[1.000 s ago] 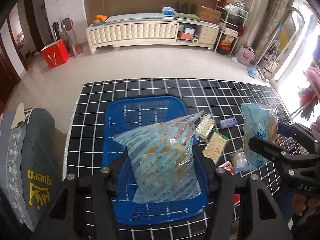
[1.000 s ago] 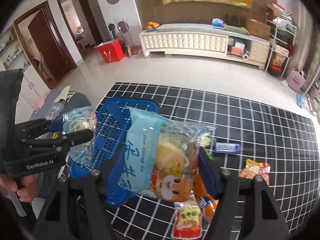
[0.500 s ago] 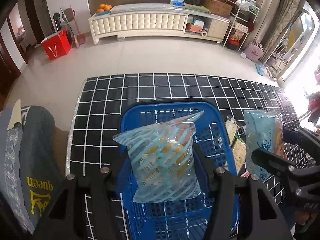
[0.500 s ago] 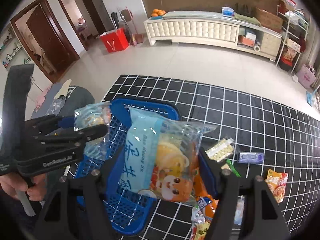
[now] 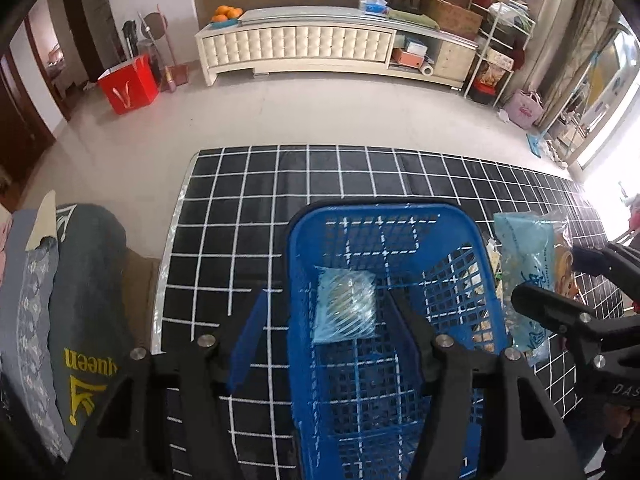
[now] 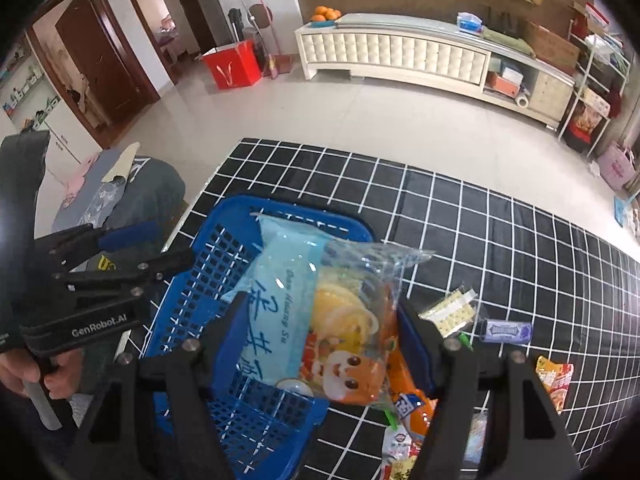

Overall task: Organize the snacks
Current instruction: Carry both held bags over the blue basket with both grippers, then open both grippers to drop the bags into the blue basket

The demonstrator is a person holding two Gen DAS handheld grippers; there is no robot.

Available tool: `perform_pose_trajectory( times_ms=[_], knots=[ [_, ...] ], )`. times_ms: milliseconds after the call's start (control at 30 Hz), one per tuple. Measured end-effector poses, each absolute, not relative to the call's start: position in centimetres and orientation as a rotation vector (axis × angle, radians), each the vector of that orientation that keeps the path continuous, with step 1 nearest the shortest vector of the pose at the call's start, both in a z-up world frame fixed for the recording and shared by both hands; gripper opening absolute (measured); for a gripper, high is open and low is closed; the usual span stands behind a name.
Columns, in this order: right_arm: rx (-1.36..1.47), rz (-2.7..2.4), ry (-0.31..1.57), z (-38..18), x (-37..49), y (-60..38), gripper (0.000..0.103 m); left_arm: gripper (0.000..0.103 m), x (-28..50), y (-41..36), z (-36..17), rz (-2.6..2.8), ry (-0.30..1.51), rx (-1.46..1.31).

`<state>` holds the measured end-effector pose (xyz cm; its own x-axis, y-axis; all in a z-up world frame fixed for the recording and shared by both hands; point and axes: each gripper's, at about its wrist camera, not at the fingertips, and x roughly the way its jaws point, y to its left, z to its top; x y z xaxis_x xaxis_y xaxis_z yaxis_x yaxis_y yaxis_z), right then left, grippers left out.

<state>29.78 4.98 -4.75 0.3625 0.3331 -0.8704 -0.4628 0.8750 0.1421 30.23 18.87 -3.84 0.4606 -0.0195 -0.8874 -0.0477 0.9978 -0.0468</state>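
Right wrist showed our right tongs clamped on a light, crinkly cake bag above the basket, best held mid-body, while our left tongs stood open, empty.

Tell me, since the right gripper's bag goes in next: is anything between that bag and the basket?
Nothing visible blocks it. The right gripper holds the cartoon snack bag over the blue basket, whose top is open. The left gripper, open, hangs over the basket's left side, above the striped bag lying inside.

Bright daylight floods in from the right, blowing out that edge; fisheye bending, dark corners.
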Motion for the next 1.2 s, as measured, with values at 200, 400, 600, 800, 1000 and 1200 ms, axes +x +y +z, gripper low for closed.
perform_pose_trajectory(
  times_ms=[200, 400, 600, 800, 1000, 1200],
  knots=[
    [-0.163, 0.514, 1.104, -4.7, 30.0, 6.6, 0.074, 0.058, 29.3, 19.9, -3.9, 0.023, 1.091, -0.098],
    [-0.185, 0.499, 1.159, -6.0, 31.0, 8.3, 0.074, 0.058, 29.4, 21.0, -3.8, 0.014, 1.085, -0.113],
    [-0.251, 0.468, 1.191, -7.6, 32.1, 9.8, 0.08, 0.058, 29.5, 21.4, -4.2, 0.017, 1.089, -0.126],
    [-0.298, 0.419, 1.119, -7.0, 31.8, 9.5, 0.096, 0.069, 28.3, 19.8, -4.3, -0.032, 1.081, -0.087],
    [-0.268, 0.449, 1.09, -4.6, 30.2, 7.3, 0.096, 0.069, 27.0, 17.8, -3.6, -0.031, 1.081, -0.075],
    [-0.226, 0.439, 1.071, -2.6, 28.4, 3.6, 0.096, 0.069, 25.6, 15.6, -1.9, -0.036, 1.061, -0.089]
  ],
)
